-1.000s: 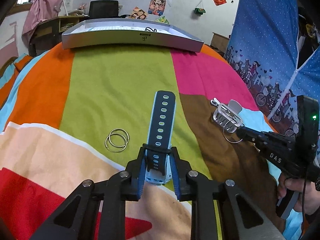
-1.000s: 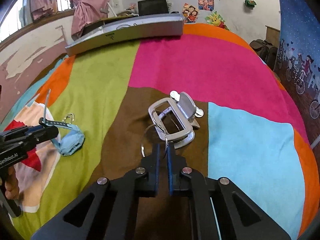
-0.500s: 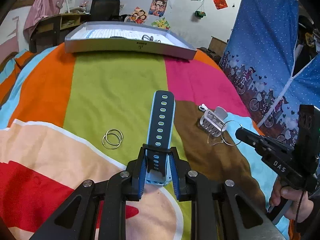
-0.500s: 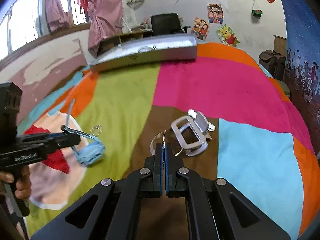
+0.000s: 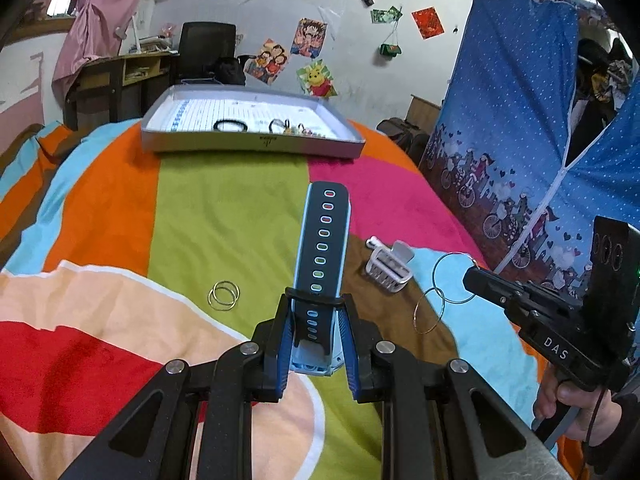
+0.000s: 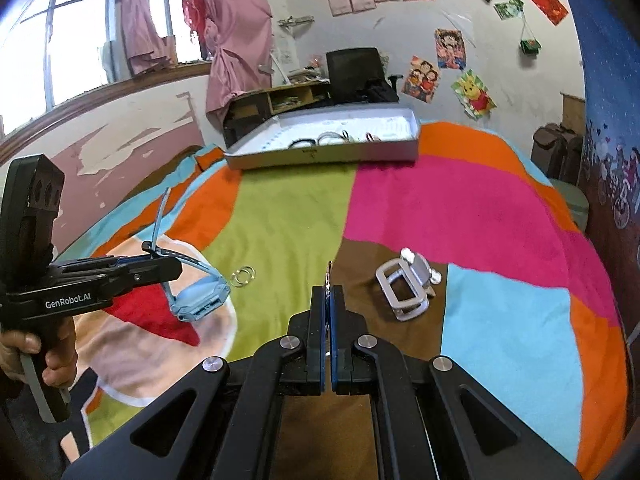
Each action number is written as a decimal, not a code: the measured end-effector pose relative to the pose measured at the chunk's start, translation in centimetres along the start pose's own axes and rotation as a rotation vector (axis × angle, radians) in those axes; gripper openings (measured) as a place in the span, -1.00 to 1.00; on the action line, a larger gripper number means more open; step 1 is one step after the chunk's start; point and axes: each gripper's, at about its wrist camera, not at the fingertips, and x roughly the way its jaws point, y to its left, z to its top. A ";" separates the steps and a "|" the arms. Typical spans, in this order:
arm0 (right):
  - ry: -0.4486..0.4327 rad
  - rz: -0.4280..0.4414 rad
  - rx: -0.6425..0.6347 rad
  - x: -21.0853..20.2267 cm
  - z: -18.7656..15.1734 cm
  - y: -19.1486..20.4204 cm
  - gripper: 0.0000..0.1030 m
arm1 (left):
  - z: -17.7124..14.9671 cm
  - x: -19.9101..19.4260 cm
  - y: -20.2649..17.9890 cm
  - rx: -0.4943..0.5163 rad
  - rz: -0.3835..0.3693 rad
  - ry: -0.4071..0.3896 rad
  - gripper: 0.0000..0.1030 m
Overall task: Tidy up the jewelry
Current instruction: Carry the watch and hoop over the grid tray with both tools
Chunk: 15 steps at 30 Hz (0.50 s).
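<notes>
My left gripper (image 5: pixel 316 320) is shut on a blue watch (image 5: pixel 322 248) and holds it above the bedspread; the strap points up and away. The watch also shows in the right wrist view (image 6: pixel 196 300). My right gripper (image 6: pixel 329 294) is shut on thin wire hoop rings (image 5: pixel 450 286) that hang from its tips in the air. A silver clip (image 6: pixel 406 288) lies on the brown patch, right of my right gripper. Two small joined rings (image 5: pixel 224 295) lie on the green patch. The grey tray (image 5: pixel 256 145) at the far end holds several pieces.
The bed has a colourful patchwork cover (image 5: pixel 224 208). A blue curtain (image 5: pixel 520 140) hangs at the right. A desk and chair (image 6: pixel 352 76) stand behind the tray. The left gripper's body (image 6: pixel 80 280) is at the left in the right wrist view.
Both grippers have risen from the bedspread. The right gripper has lifted the hoop rings off the silver clip. The tray's inside has come into view.
</notes>
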 end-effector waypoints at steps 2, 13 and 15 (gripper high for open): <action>-0.011 0.005 -0.007 -0.9 0.6 0.3 -0.96 | 0.5 -0.7 -0.2 0.002 -0.002 -0.013 -0.59; -0.036 0.038 -0.016 -5.2 4.4 1.3 -0.96 | 3.4 -3.8 -1.7 0.010 -0.026 -0.064 -0.59; -0.029 0.048 -0.023 -5.5 5.0 1.6 -0.96 | 4.0 -4.2 -1.7 0.012 -0.027 -0.073 -0.59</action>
